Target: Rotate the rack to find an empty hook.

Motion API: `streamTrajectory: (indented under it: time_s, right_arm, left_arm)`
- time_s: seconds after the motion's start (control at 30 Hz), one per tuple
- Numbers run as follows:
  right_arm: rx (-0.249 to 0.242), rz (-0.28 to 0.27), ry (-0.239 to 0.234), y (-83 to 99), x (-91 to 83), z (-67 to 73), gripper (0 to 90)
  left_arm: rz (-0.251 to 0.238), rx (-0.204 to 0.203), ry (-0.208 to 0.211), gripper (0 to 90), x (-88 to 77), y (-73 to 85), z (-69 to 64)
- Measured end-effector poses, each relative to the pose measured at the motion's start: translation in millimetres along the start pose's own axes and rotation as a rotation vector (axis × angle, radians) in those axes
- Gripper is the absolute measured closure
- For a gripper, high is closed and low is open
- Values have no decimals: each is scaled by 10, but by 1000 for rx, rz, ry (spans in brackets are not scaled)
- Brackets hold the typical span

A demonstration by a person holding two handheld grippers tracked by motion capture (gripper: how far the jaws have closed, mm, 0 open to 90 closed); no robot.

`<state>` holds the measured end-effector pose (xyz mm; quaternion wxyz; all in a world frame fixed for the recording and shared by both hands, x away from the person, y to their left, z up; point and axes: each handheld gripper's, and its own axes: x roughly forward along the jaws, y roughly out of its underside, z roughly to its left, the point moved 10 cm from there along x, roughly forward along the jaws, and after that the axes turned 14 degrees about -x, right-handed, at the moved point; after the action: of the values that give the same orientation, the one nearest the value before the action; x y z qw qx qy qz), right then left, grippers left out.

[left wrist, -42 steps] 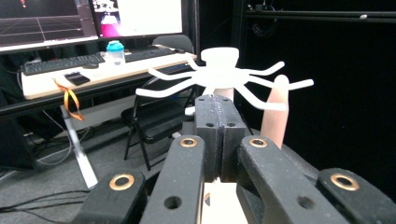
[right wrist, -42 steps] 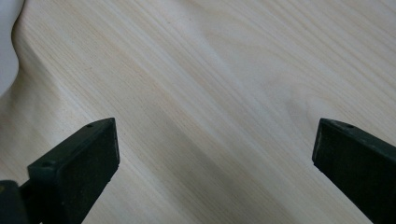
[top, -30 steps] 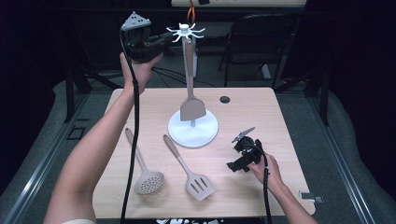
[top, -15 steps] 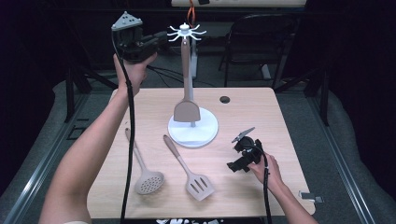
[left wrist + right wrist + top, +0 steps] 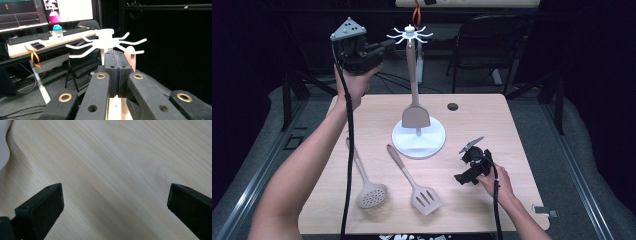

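Note:
A white hanging rack (image 5: 410,34) with hooked arms stands on a round base (image 5: 432,145) at the table's middle. A tan solid spatula (image 5: 414,117) hangs from one hook. My left gripper (image 5: 384,46) is held high, just left of the rack's top, jaws shut with nothing between them. In the left gripper view the shut gripper (image 5: 117,60) points at the rack's hooks (image 5: 106,41), and the spatula's handle loop (image 5: 130,58) hangs just right of it. My right gripper (image 5: 467,169) rests on the table right of the base, open and empty (image 5: 115,200).
A tan skimmer (image 5: 371,194) and a tan slotted turner (image 5: 425,198) lie on the wooden table (image 5: 492,125) in front of the base. A small dark hole (image 5: 452,106) sits near the far edge. A chair and desk with monitors stand beyond.
The left gripper has drawn back slightly to the left from the rack's top. The hanging spatula has swung a little. The right gripper has stayed put.

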<state>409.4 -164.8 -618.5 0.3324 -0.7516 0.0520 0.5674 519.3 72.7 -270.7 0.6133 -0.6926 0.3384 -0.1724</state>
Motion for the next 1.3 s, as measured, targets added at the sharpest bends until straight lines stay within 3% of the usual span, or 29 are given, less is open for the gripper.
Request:
streamTrajectory:
  time_s: [0.17,0.77,1.0,1.2,1.27,1.3]
  right_arm:
    - [-15,22,-3,27,-10,-16,2]
    - [-12,17,4,21,2,-11,3]
    - [-12,21,-2,23,1,4,2]
    - [-13,18,-4,21,-9,2,2]
    - [-14,21,-4,18,-10,7,2]
    - [-14,21,-4,18,-10,7,2]
  left_arm:
    - [8,-1,-15,900,47,17,32]
    - [12,-19,-52,899,95,31,158]
    - [10,-35,-47,893,75,44,193]
    - [17,-59,-15,660,-47,131,213]
    - [29,-62,-13,519,-91,192,226]
    - [38,-63,-10,519,-112,227,231]
